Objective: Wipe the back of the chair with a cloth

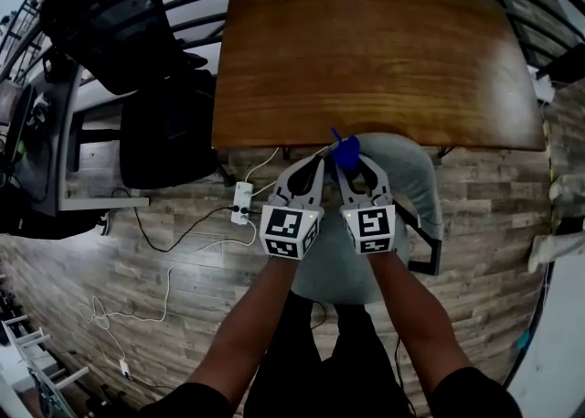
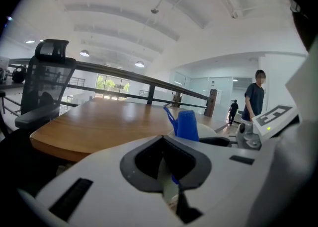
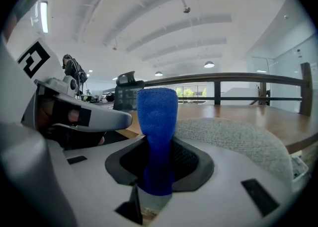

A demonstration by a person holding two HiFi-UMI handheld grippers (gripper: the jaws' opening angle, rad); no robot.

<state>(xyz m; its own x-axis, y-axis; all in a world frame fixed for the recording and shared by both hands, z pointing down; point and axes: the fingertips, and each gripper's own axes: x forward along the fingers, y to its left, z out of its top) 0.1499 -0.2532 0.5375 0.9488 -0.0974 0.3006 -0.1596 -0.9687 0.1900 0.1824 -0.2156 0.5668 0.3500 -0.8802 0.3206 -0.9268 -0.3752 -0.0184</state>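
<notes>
A rolled blue cloth (image 3: 157, 136) stands upright out of my right gripper (image 3: 158, 169), which is shut on it. In the head view the cloth (image 1: 345, 153) sits at the tips of the right gripper (image 1: 353, 169), over the top of the grey fabric chair back (image 1: 407, 178). That chair back (image 3: 233, 136) lies just right of the cloth. My left gripper (image 1: 313, 167) is close beside the right one, its jaws shut with nothing clearly between them. From the left gripper (image 2: 169, 171) I see the cloth (image 2: 188, 124) ahead to the right.
A wooden table (image 1: 375, 50) lies straight ahead, with a black railing behind it. Two black office chairs (image 1: 119, 23) stand at the left. A white power strip (image 1: 242, 203) and cables lie on the wood floor. A person (image 2: 254, 99) stands far off.
</notes>
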